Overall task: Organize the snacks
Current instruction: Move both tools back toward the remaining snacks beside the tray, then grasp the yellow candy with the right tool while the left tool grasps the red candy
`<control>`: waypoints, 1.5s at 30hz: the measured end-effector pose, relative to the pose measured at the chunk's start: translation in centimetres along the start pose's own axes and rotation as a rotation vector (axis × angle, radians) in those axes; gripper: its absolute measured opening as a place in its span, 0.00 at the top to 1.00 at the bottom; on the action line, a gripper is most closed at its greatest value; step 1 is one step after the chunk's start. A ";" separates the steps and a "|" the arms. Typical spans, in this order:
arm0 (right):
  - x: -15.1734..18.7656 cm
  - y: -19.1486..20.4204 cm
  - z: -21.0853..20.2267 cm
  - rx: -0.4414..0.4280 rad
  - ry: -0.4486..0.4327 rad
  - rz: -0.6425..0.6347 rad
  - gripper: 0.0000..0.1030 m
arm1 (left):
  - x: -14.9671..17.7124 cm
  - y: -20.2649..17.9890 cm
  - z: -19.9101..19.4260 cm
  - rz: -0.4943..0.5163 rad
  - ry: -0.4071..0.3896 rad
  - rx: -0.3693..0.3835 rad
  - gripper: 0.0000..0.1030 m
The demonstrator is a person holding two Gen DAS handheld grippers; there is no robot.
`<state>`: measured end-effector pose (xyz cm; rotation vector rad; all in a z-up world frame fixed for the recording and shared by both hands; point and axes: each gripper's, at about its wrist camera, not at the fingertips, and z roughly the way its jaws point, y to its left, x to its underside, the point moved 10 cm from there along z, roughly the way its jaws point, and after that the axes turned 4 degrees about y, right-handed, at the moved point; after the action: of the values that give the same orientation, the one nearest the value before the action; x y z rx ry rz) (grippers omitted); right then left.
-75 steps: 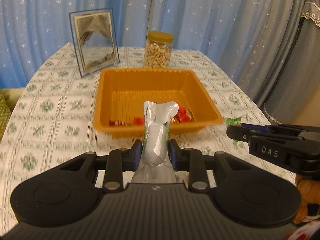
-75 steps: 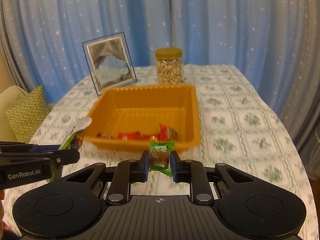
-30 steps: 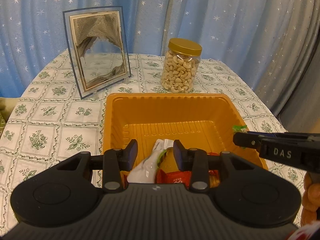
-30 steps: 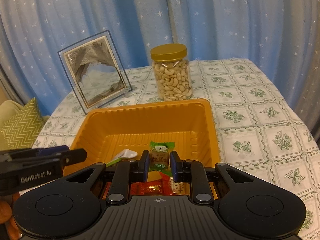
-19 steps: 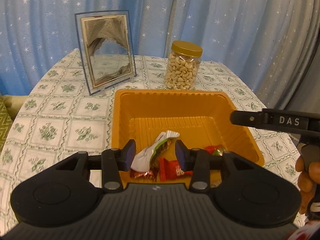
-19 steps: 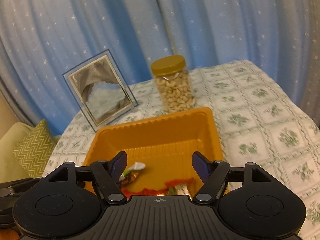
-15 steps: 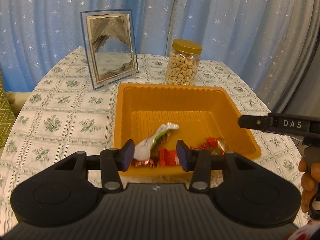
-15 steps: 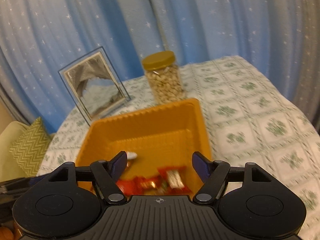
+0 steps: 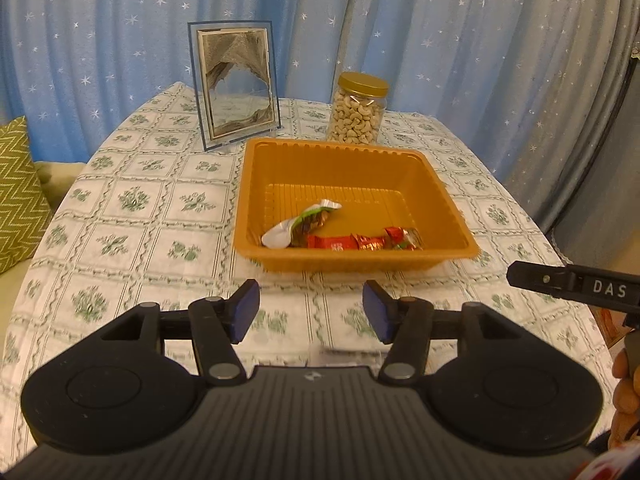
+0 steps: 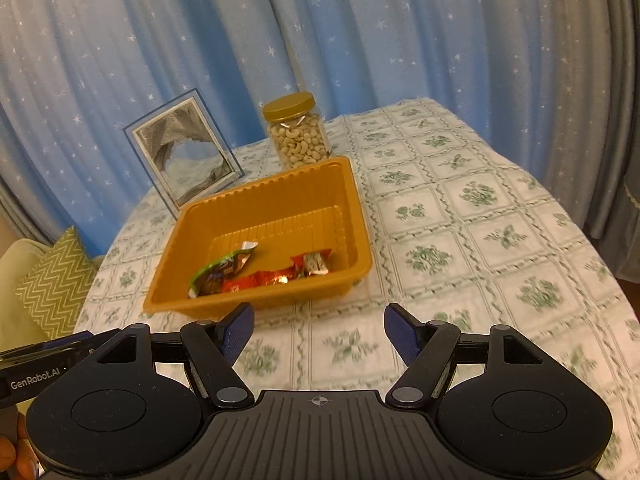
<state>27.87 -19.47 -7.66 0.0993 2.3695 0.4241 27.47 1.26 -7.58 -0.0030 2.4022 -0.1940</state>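
Observation:
An orange tray point(image 9: 352, 152) point(image 10: 256, 196) sits on the tablecloth. In it lie a silver and green snack packet point(image 9: 300, 224) point(image 10: 220, 268), red wrapped snacks point(image 9: 348, 243) point(image 10: 260, 278) and a small packet at the right point(image 9: 408, 238) point(image 10: 316, 262). My left gripper point(image 9: 310, 310) is open and empty, hanging above the cloth in front of the tray. My right gripper point(image 10: 320, 330) is open and empty, also in front of the tray. The right gripper shows at the right edge of the left wrist view point(image 9: 572, 286).
A jar of cashews with a gold lid point(image 9: 358, 108) point(image 10: 298, 132) stands behind the tray. A framed picture point(image 9: 236, 84) point(image 10: 184, 156) stands at the back left. A green zigzag cushion point(image 9: 16, 192) point(image 10: 56, 284) lies off the table's left. Blue star curtains hang behind.
Both grippers opened over the tray and dropped their packets into it. Both have since drawn back toward me, away from the tray.

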 end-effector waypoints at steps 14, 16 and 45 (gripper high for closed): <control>5.1 -0.1 -5.3 0.027 0.013 0.008 0.30 | 4.9 -0.6 -4.9 0.000 0.008 0.002 0.34; 5.6 -0.1 -5.8 0.030 0.012 -0.002 0.30 | 5.7 -0.5 -5.5 0.004 0.010 0.000 0.32; 10.3 0.8 -3.9 0.046 0.095 -0.086 0.30 | 9.1 2.1 -5.1 -0.011 0.071 -0.035 0.29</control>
<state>17.56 -17.85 -11.32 -0.0017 2.4671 0.3398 17.41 3.55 -10.16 -0.0254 2.4767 -0.1599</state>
